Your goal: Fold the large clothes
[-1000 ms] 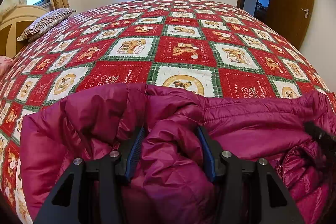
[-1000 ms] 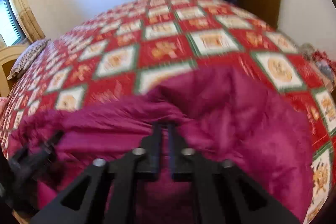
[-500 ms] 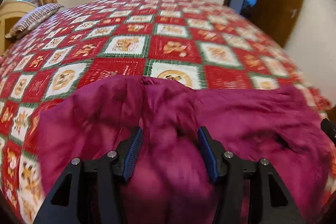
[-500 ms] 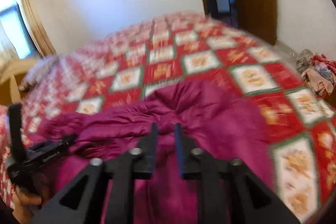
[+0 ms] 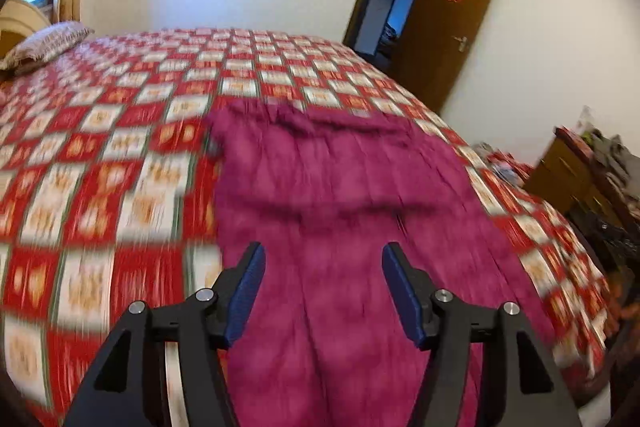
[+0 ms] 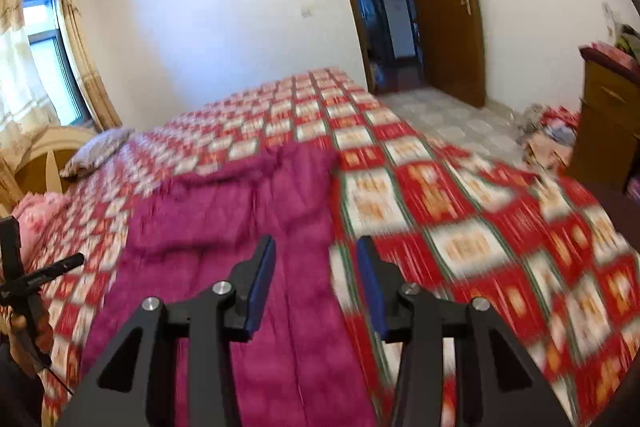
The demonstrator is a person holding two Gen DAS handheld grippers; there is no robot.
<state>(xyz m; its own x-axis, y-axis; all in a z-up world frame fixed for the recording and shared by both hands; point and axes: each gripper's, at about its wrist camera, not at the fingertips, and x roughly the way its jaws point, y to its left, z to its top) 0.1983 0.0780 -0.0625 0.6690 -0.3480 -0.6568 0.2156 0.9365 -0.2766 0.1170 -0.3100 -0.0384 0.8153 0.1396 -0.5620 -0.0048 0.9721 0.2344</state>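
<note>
Lying long and only loosely doubled on the bed [image 5: 120, 155], the magenta coat [image 5: 340, 187] risks puffing open, since left gripper [image 5: 323, 291] and right gripper [image 6: 316, 279] jaws are opening empty above its 6 o'clock end.

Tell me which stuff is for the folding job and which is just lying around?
For the job:
- puffy magenta quilted jacket
- left gripper, opening, nothing between
- right gripper, opening, nothing between

Just lying about:
- striped pillow
- brown wooden door
- wooden cabinet
</note>
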